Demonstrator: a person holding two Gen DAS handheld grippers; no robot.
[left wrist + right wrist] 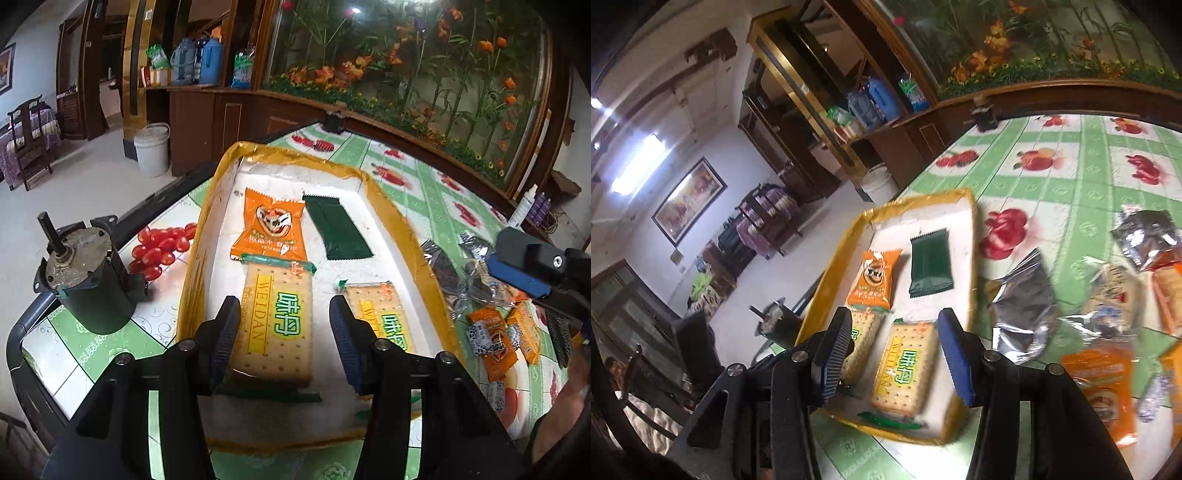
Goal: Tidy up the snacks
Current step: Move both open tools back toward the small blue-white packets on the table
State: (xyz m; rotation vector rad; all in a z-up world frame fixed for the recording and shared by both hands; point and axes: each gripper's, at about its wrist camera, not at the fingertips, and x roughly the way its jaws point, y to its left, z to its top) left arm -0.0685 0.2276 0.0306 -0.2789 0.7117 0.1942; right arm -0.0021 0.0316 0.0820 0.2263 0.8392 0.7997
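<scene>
A yellow-rimmed white tray (391, 218) (971, 236) lies on the green fruit-print tablecloth. It holds an orange packet (271, 229) (875, 280), a dark green packet (336, 229) (929, 266) and two WEIDAN cracker packs. My left gripper (283, 301) hovers open over the left cracker pack (277, 325), its pads clear of the pack's sides. The right cracker pack (376, 314) (905, 373) lies flat beside it. My right gripper (894, 314) is open and empty above the tray's near end. One of its blue-padded fingers (517, 275) shows over the loose snacks right of the tray.
Loose orange packets (495, 343) (1104, 387) and silver wrappers (443, 266) (1023, 314) are strewn right of the tray. A black motor-like cylinder (85, 280) stands at the table's left edge beside red cherry tomatoes (162, 247). A white bucket (151, 147) stands on the floor.
</scene>
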